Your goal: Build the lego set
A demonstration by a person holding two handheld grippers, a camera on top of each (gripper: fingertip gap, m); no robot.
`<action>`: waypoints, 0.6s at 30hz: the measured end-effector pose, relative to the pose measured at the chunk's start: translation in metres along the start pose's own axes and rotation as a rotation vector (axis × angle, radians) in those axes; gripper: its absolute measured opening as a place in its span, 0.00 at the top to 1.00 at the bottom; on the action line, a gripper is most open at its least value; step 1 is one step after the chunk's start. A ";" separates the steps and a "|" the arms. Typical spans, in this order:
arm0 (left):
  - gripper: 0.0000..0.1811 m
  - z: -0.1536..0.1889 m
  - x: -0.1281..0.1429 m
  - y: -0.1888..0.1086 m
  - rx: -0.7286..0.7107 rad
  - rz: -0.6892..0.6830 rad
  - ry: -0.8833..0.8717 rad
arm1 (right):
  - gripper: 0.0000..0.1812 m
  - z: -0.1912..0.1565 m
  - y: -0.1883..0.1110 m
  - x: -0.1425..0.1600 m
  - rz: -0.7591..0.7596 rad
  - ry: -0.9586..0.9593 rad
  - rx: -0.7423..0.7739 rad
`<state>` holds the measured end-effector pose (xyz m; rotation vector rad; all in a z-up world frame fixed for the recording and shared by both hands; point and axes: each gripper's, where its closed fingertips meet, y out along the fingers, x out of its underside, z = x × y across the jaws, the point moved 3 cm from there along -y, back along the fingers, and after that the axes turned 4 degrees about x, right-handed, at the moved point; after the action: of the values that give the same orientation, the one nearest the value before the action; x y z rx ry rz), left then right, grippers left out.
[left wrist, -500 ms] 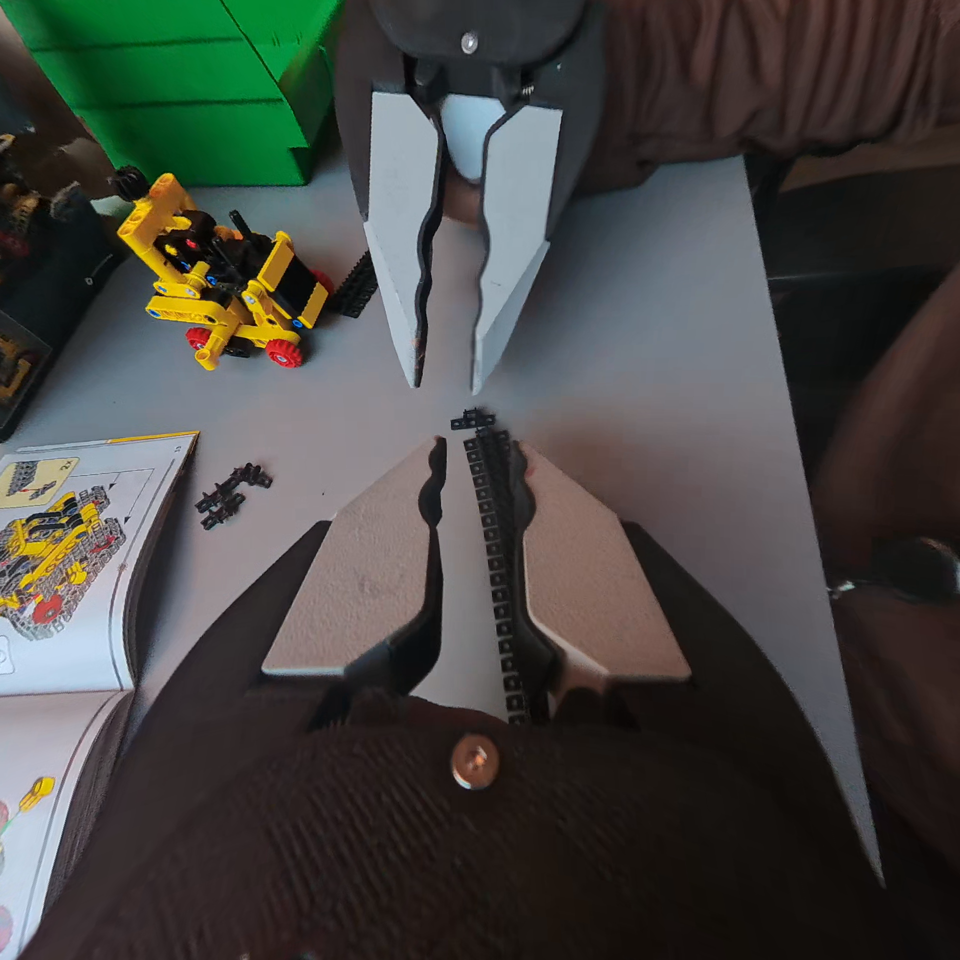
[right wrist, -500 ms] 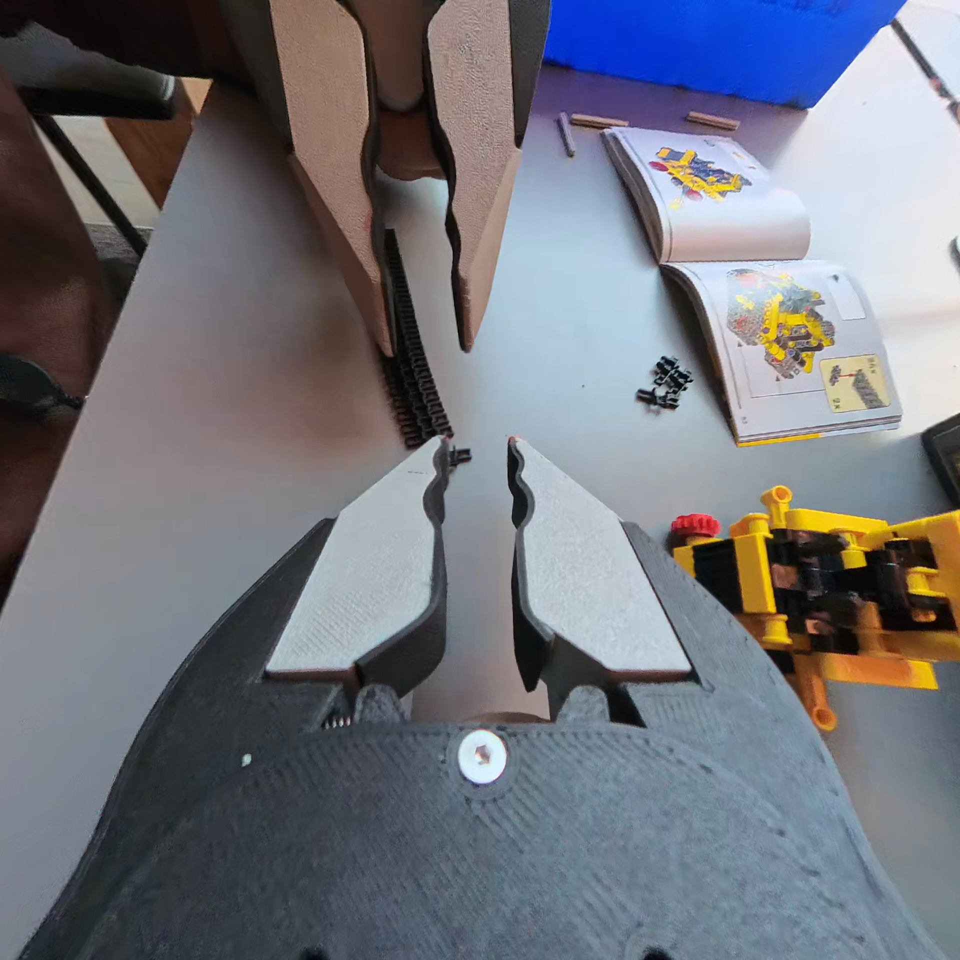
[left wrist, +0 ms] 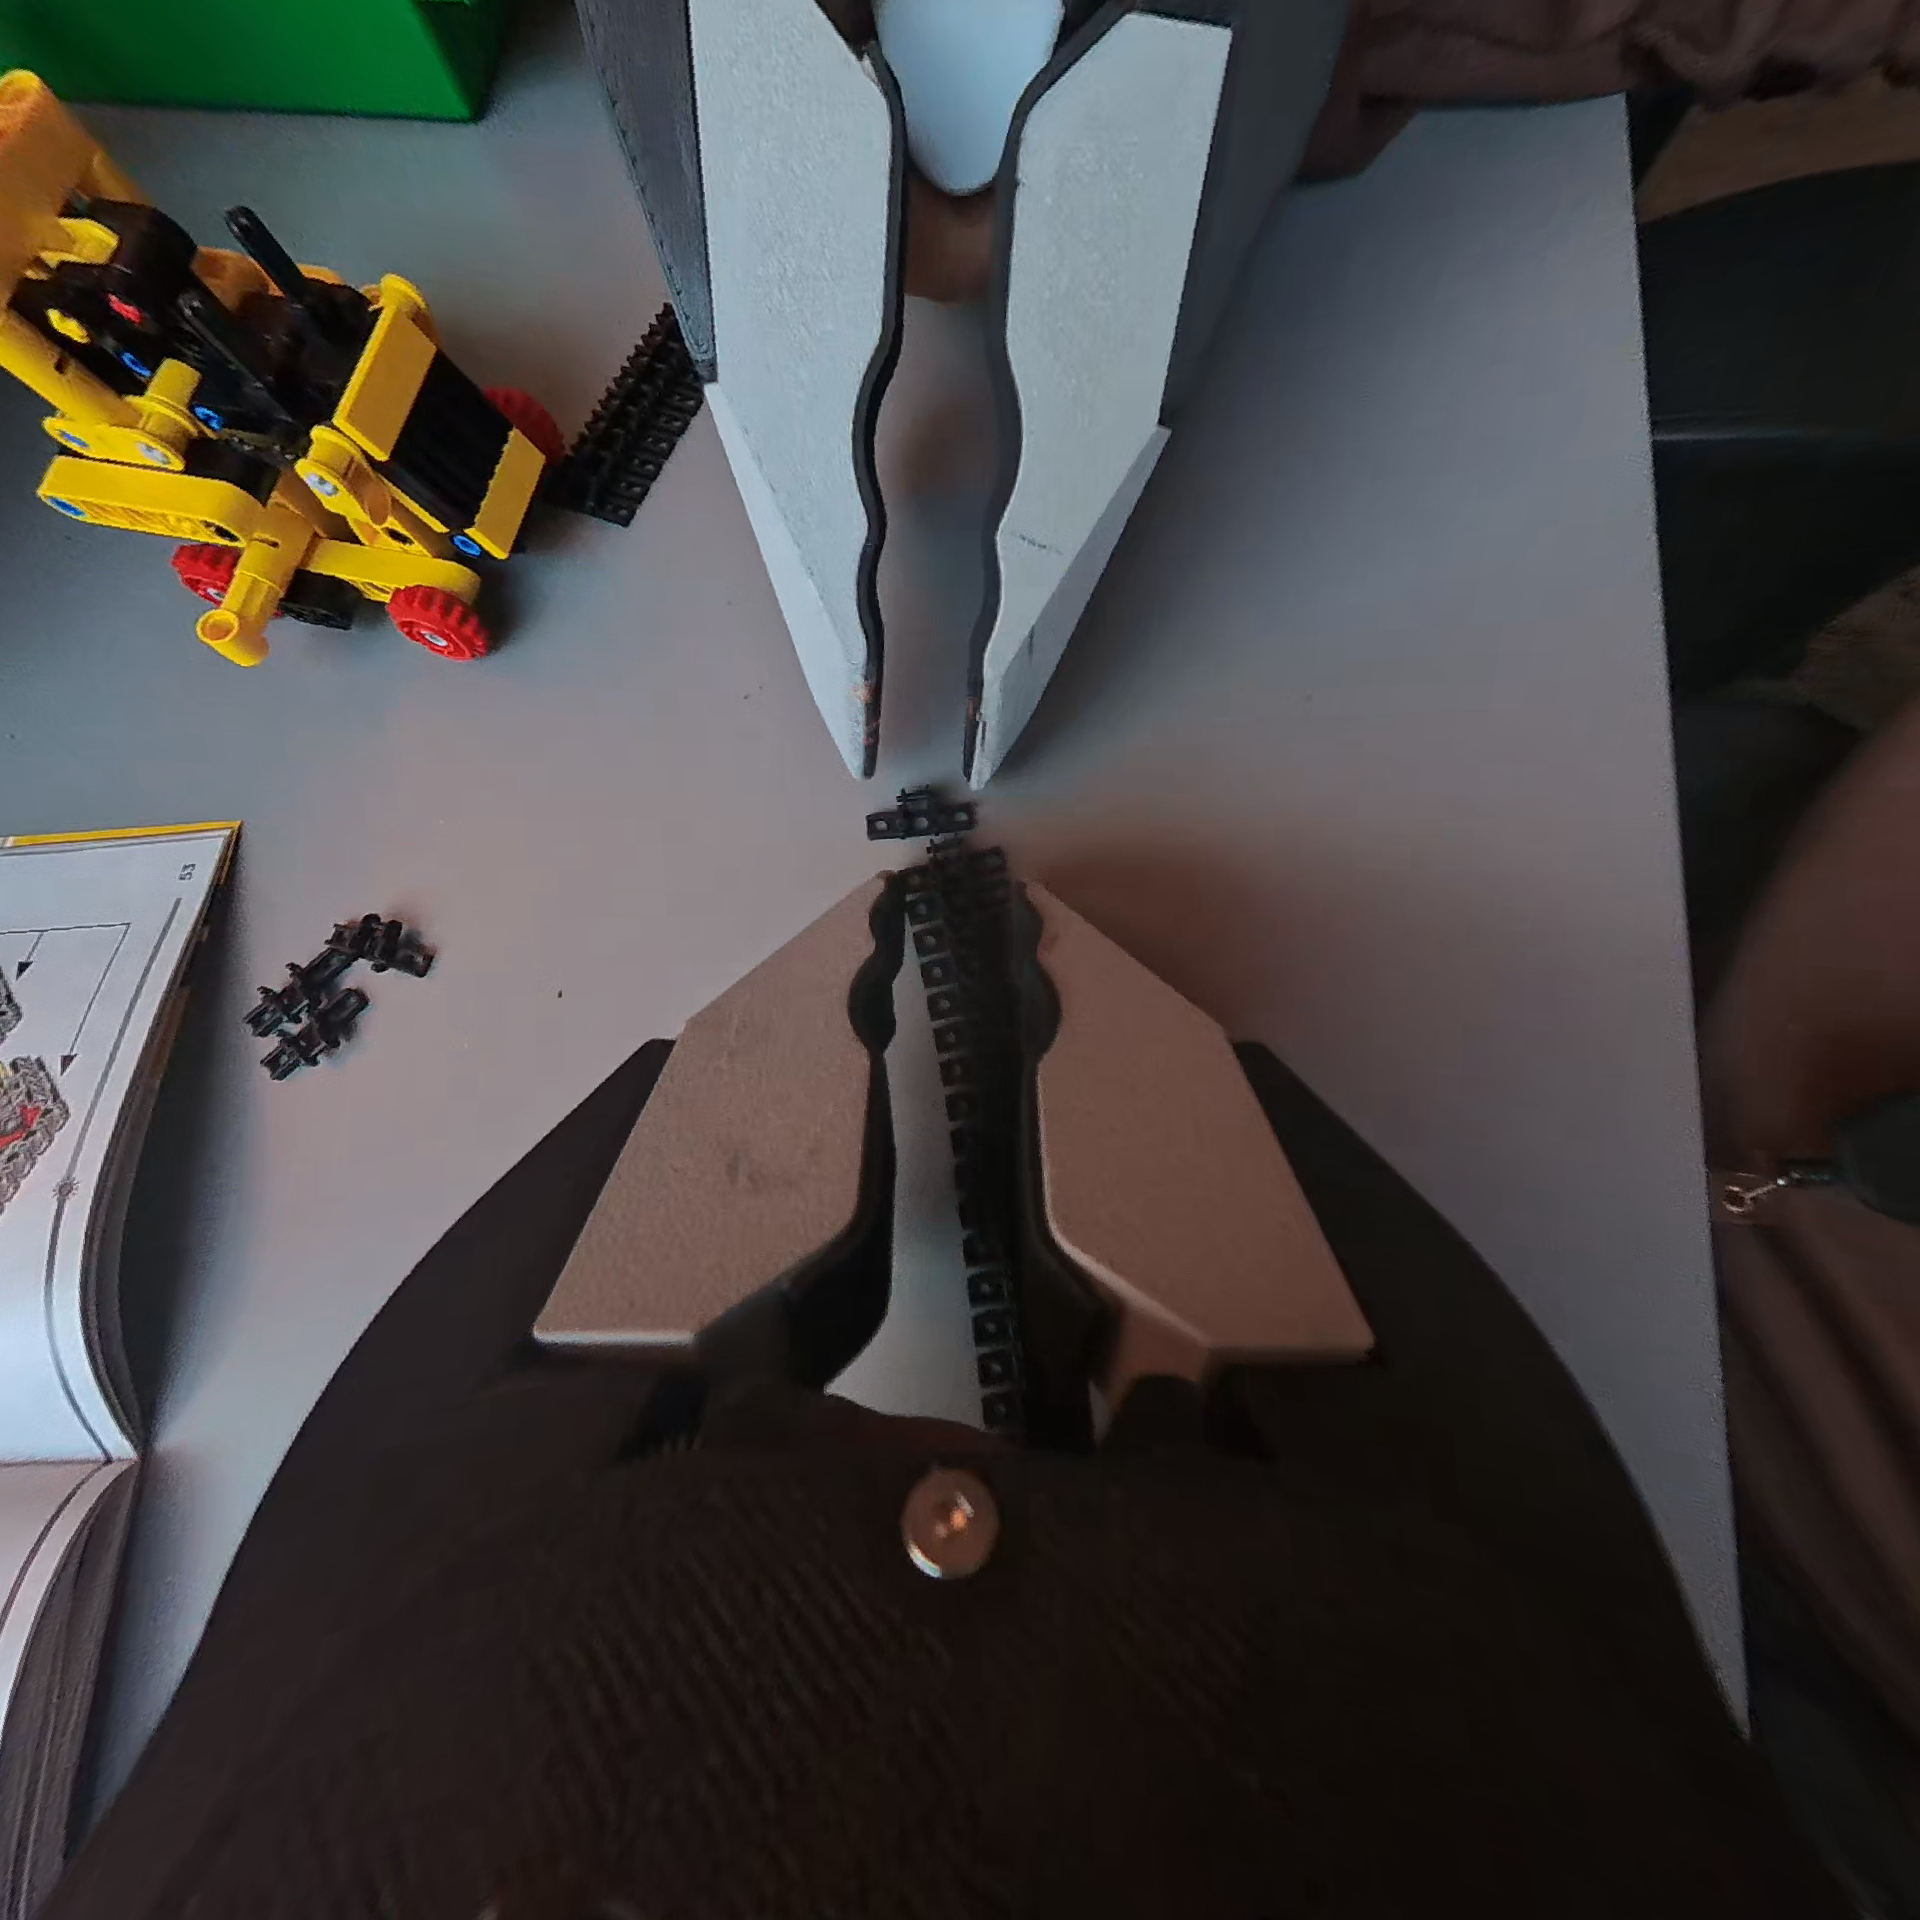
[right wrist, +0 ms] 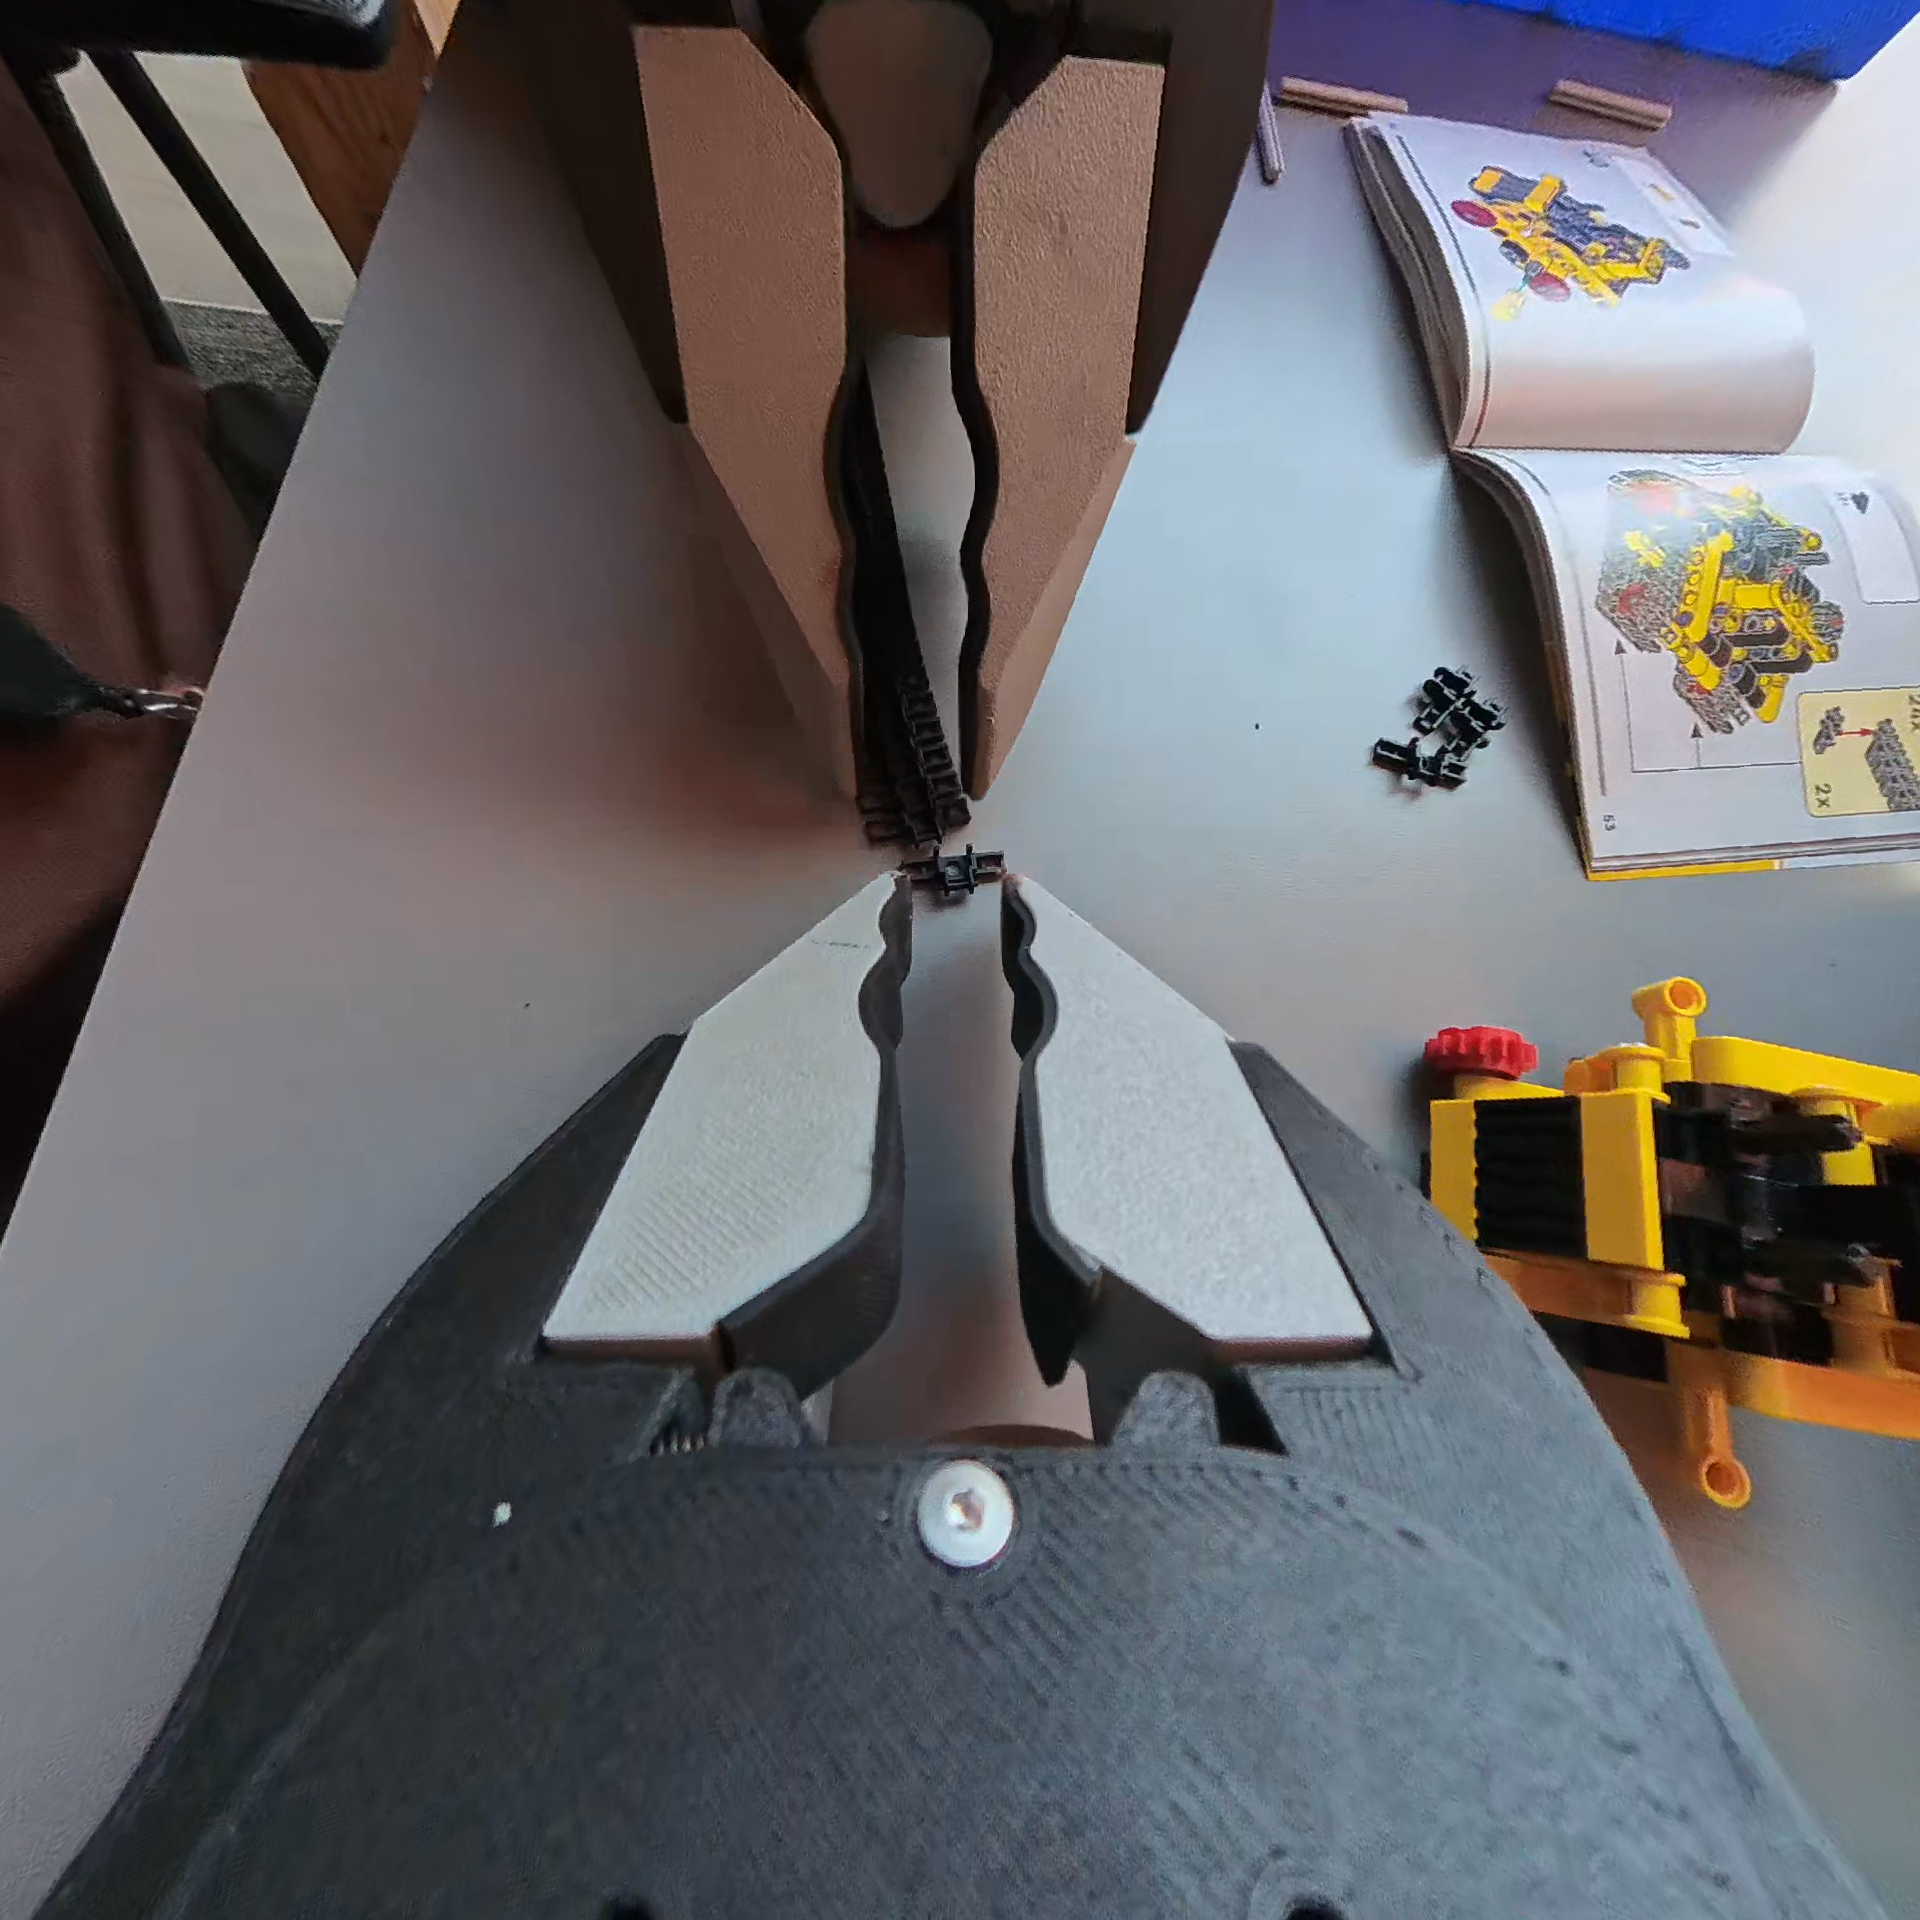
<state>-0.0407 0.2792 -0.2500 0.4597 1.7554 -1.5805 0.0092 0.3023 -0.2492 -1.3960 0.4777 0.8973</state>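
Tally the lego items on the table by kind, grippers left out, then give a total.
Yellow lego vehicle: 1
Long black track strips: 2
Single track link between the fingertips: 1
Small pile of loose black links: 1
Open instruction booklet: 1
Total: 6

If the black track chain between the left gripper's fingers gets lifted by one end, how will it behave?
The track chain is many small hinged links, so it will probably droop and curl. It looks light, likely easy to drag. The loose link at its end seems unattached and may stay behind.
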 end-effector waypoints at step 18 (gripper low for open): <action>0.94 0.002 -0.002 -0.006 0.034 0.057 0.006 | 0.98 -0.003 0.007 -0.001 -0.024 -0.035 -0.050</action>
<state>-0.0431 0.2769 -0.2443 0.5263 1.7079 -1.5725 0.0041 0.2992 -0.2536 -1.4261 0.4135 0.9176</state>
